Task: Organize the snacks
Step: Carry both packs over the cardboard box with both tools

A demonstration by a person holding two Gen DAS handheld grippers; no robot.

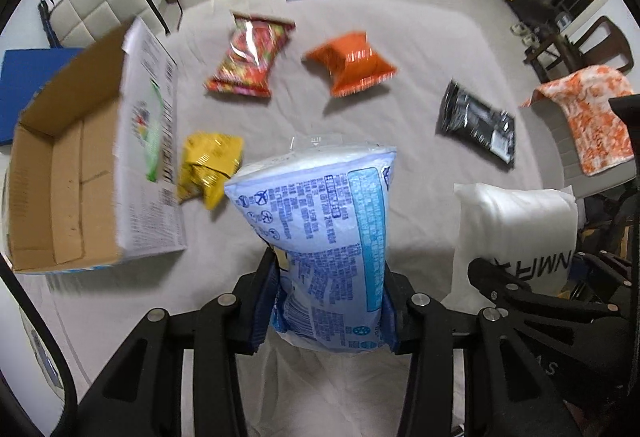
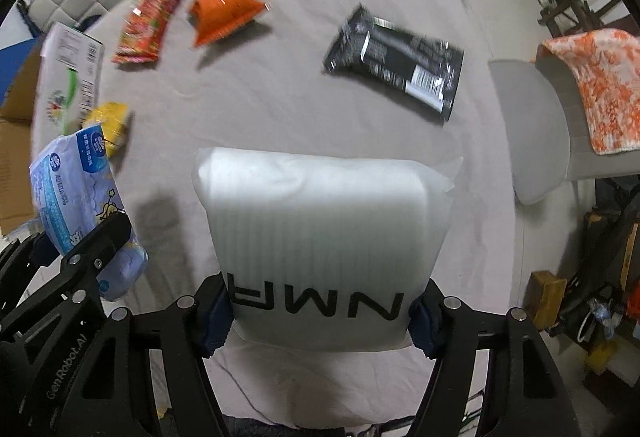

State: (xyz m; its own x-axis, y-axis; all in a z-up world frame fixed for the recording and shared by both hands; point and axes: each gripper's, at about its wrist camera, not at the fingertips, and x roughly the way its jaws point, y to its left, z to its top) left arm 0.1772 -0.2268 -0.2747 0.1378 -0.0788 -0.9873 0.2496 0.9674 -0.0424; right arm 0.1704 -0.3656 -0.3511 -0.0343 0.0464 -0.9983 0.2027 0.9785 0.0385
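left gripper (image 1: 326, 311) – fingers clamp blue pack (image 1: 320, 237) (lifted) | right gripper (image 2: 320, 313) – fingers clamp white pack (image 2: 320, 237) | cardboard box (image 1: 60, 173) left of left fingers

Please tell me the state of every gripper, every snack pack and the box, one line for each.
left gripper: jaws shut on blue pack, lifted
right gripper: jaws shut on white pack, lifted
blue pack: held
white pack: held
yellow pack: lying beside box
red pack: lying on table
orange pack: lying on table
black pack: lying on table
cardboard box: open
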